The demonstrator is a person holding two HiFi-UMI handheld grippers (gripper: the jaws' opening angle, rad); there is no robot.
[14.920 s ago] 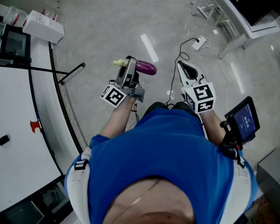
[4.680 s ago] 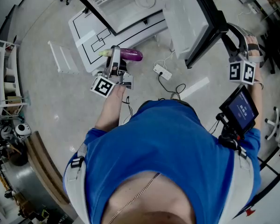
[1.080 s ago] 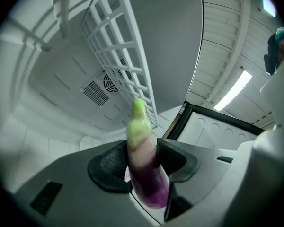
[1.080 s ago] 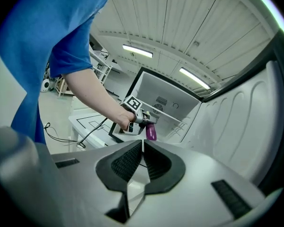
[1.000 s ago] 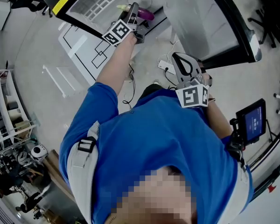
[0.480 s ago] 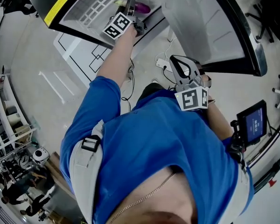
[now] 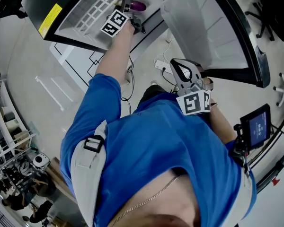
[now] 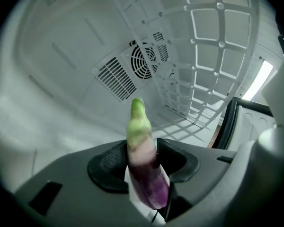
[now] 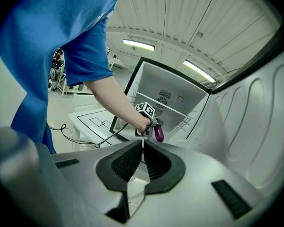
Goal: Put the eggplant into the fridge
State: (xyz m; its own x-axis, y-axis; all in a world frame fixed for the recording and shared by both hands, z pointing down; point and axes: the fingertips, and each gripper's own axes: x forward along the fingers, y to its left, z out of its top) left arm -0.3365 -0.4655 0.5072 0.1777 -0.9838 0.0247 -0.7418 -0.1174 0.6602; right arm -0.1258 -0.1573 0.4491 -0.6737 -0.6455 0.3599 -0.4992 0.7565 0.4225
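Left gripper (image 8: 142, 167): its dark, ribbed rubber pads are closed partway on the eggplant (image 8: 143, 150) and pinch its smooth body from both sides. The eggplant is a slim taper, glossy purple at the near end, fading through white to a green tip that points at the fridge's back wall. It is held in the air inside the fridge (image 8: 61, 79), and I see no contact with any surface. The interior is matte white moulded plastic. The back wall carries a round fan grille (image 8: 144, 63) with slotted vents beside it, and a white lattice shelf (image 8: 213, 46) of square cells runs overhead to the right. Right gripper (image 9: 142, 162): the jaws are together and grip nothing. It hangs outside the cabinet, near the open door (image 7: 213, 27), whose inner liner is ribbed white plastic.
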